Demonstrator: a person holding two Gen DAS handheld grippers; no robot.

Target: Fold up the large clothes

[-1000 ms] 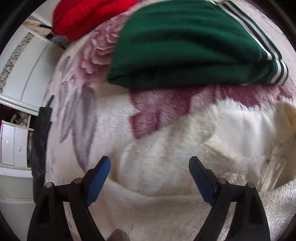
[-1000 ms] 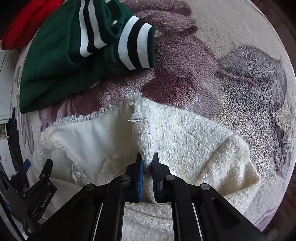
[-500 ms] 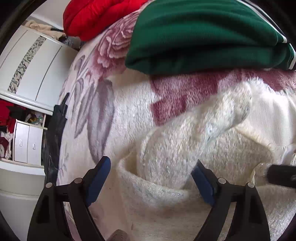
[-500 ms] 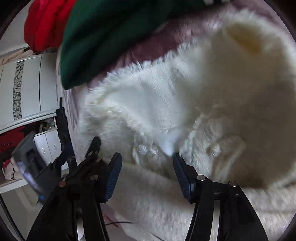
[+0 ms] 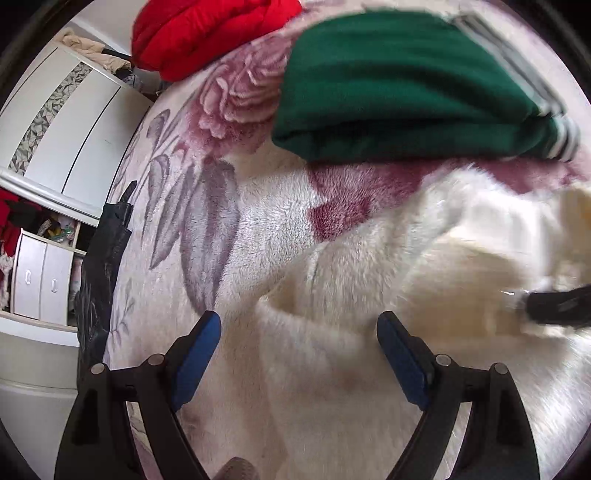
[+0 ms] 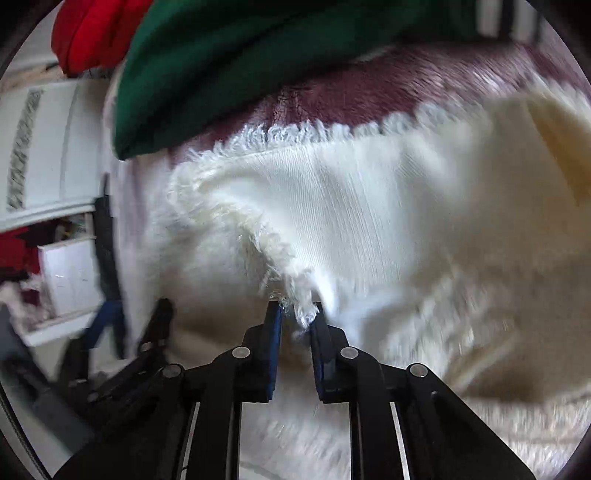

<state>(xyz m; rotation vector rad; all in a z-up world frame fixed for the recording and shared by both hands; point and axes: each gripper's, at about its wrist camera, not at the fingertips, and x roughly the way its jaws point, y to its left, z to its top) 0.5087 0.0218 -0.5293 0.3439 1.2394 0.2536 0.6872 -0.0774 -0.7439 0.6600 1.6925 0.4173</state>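
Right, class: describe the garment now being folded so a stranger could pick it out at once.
Start at the floral plush blanket covering the bed. Below the folded green sweater with striped cuffs and far from the red garment lies the fluffy cream jacket, its fringed edge pinched in the right tongs. It alone is cream, shaggy outside and smooth-lined inside.
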